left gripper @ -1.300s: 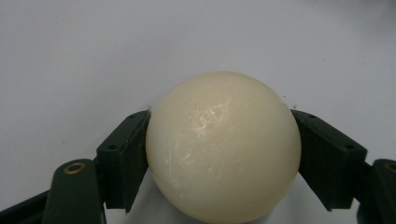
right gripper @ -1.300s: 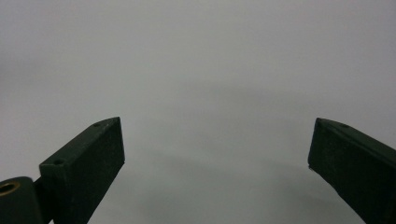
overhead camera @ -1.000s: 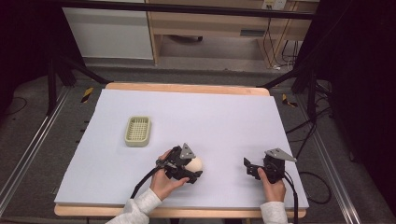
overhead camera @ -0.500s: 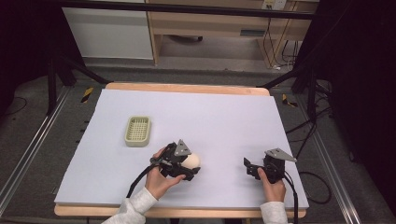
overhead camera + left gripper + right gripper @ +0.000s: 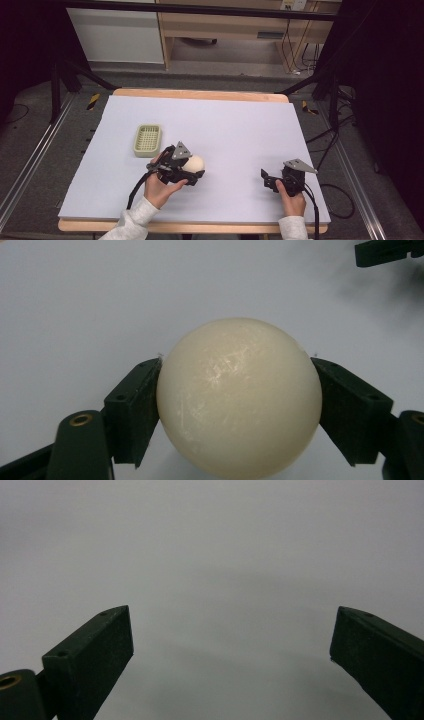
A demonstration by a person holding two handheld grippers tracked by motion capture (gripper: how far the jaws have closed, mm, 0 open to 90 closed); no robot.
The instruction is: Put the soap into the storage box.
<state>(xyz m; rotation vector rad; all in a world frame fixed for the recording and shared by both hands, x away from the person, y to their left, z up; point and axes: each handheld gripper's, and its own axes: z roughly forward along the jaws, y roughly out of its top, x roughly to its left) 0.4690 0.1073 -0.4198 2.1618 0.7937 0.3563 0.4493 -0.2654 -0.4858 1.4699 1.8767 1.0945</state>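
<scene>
From the high view, the left tool is clamped on a cream ball, carried just off the pale counter, a little right of and nearer than the small green basket. My read is that the ball is headed for that basket, so the thing to do well here is keep the squeeze even and the wrist level, cross low over the near rim, and let go only once the ball sits inside the basket walls, because a round thing dropped from height will bounce or roll straight off. The right tool waits well apart on the right side of the counter, jaws spread, nothing between them. Over to the left gripper view: the ball sits square between the two black jaws, each pad pressing on its widest part, which looks like a sound hold, neither high nor low on the curve; the surface looks smooth and a bit scuffed, so it could slip if the grip eases. The tip of the other tool peeks in at the top right corner. Now the right gripper view: both jaws stand wide apart over bare counter, holding nothing. The count: one ball, one basket, two tools, two hands at work.
</scene>
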